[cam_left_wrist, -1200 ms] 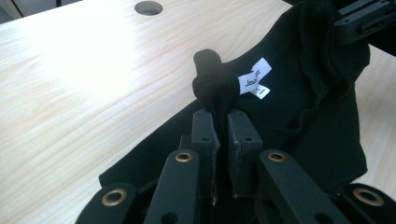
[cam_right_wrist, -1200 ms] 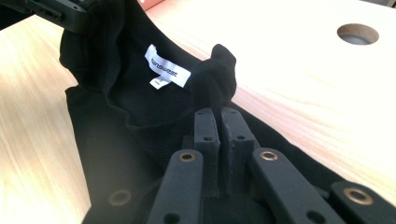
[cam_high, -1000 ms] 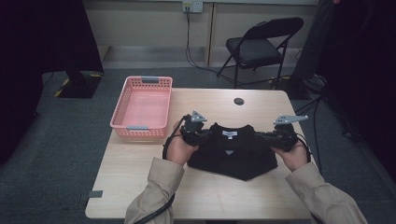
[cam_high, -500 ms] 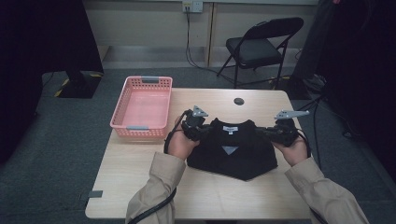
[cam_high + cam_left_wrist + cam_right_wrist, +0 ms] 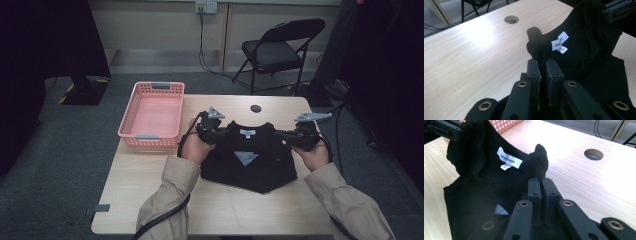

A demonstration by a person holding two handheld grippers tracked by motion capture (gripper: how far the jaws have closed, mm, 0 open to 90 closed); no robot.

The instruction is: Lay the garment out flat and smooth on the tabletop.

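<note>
A black T-shirt [image 5: 250,167] lies on the wooden table [image 5: 150,190], with its collar toward the far side. It has a white neck label [image 5: 246,132] and a grey triangle print [image 5: 246,157]. My left gripper [image 5: 220,133] is shut on a bunched fold of cloth at the shirt's left shoulder. In the left gripper view that fold sticks out past the pads [image 5: 534,72] of the left gripper [image 5: 542,62], near the label [image 5: 560,43]. My right gripper [image 5: 286,136] is shut on the right shoulder fold in the same way. The right gripper view shows the gripper [image 5: 539,181] and the label [image 5: 509,158].
A pink plastic basket [image 5: 152,116] stands on the table's far left corner. A round cable hole [image 5: 256,108] sits in the tabletop just beyond the collar. A folding chair [image 5: 280,50] stands behind the table. Bare tabletop lies in front of the shirt's hem.
Both grippers have crept a little toward the far side of the table, taking the shirt's shoulders with them. Both grips stay as they were.
</note>
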